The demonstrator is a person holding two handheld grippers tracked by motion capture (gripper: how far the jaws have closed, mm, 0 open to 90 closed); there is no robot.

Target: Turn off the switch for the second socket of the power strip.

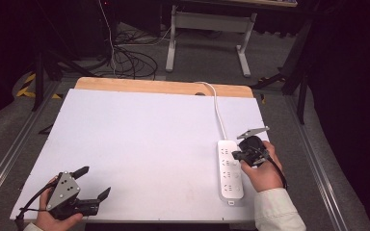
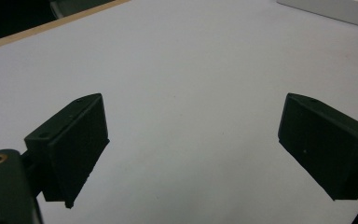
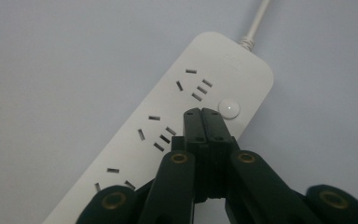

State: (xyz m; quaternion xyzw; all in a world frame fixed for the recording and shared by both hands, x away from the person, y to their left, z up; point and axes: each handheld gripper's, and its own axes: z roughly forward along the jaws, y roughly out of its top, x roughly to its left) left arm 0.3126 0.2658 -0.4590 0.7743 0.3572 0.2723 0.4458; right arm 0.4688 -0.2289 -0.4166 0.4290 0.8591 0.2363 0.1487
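A white power strip [image 1: 230,169] lies lengthwise near the right edge of the white table top, its cord [image 1: 218,108] running to the far edge. My right gripper [image 1: 234,155] hovers over its far half, jaws pressed together with nothing between them. In the right gripper view the shut tips [image 3: 202,113] sit just beside the strip's round white button [image 3: 229,108], above the socket rows of the power strip [image 3: 168,121]. My left gripper [image 1: 95,182] rests at the near left corner, held by a hand. Its black jaws stand wide apart over bare board [image 2: 193,121].
The white board [image 1: 139,144] covers a wooden table whose far edge [image 1: 164,86] shows. Beyond it are floor cables [image 1: 130,60] and a white desk frame [image 1: 207,33]. A corner of the strip [image 2: 335,11] appears at the top right of the left gripper view.
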